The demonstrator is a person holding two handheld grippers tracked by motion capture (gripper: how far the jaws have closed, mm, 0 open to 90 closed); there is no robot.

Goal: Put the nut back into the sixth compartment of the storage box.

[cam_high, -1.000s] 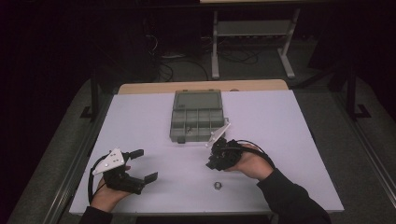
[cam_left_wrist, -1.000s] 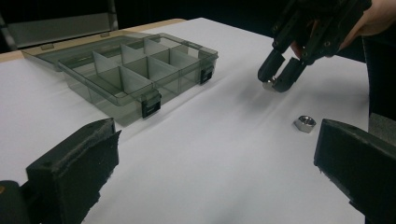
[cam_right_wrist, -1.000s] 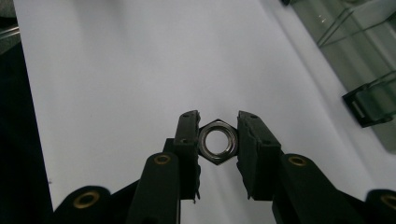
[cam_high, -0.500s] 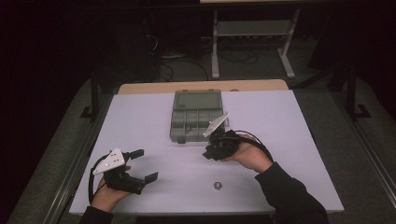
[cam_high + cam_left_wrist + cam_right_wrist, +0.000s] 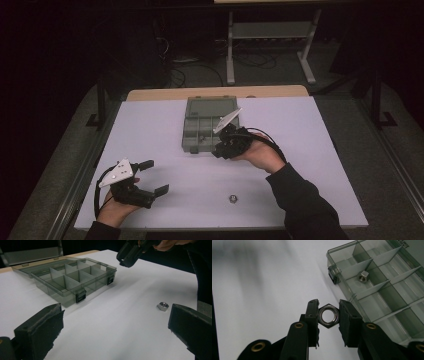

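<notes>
Black tongs (image 5: 328,315), brass rivets, grey triangular plates, black cables; dark sleeves.

Three hex nuts (image 5: 328,315), one compartment box (image 5: 192,141), and two grippers (image 5: 150,176) on one table (image 5: 310,130).

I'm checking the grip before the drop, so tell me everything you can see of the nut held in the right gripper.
The held nut is a six-sided metal nut, silver-grey and shiny, with a round bore that looks threaded. It sits clamped between the two black pads of the right gripper, pressed on opposite flats, its bore facing the camera. It hangs above the white table, just short of the near edge of the open compartment box. Nothing else touches it.
</notes>
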